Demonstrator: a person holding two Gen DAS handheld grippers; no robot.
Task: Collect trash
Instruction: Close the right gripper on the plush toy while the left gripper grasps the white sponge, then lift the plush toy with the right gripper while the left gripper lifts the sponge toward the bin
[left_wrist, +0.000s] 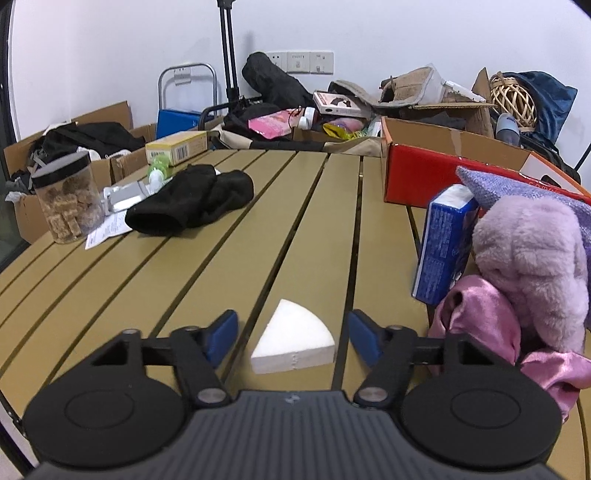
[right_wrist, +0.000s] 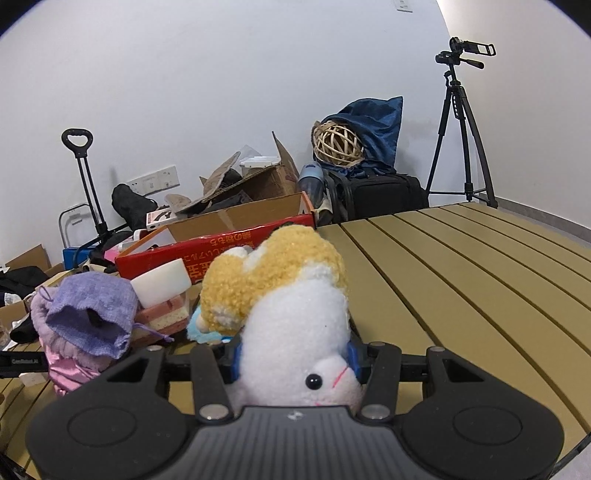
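We count one white foam wedge (left_wrist: 293, 338) lying flat on the slatted worktop (left_wrist: 229, 258), between the two blue pads of the left gripper (left_wrist: 291, 338); its jaws stand apart, with a gap on each side of the wedge, so neither pad touches it. One black cloth (left_wrist: 192, 201) lies toward the far left, with one lidded jar (left_wrist: 66, 199) of brown cubes beside it near the left edge and one yellow carton (left_wrist: 177, 147) at the far edge. At the right we count one blue tissue pack (left_wrist: 443, 243) standing upright, one lilac plush (left_wrist: 532, 266) on pink satin just beside it, and one red cardboard box (left_wrist: 424, 177) behind them. The middle slats between the wedge and the black cloth lie bare, giving open room ahead of the left gripper. In the right wrist view the right gripper (right_wrist: 293, 360) has its jaws clamped on one white-and-yellow plush toy (right_wrist: 291, 314), both blue pads pressed into its body. To its left we count one purple knitted pouch (right_wrist: 94, 314), one white foam block (right_wrist: 162, 282) resting atop one pink-and-yellow sponge (right_wrist: 166, 314). To the right the worktop runs bare to its curved edge; one tripod (right_wrist: 460, 129) stands beyond it.
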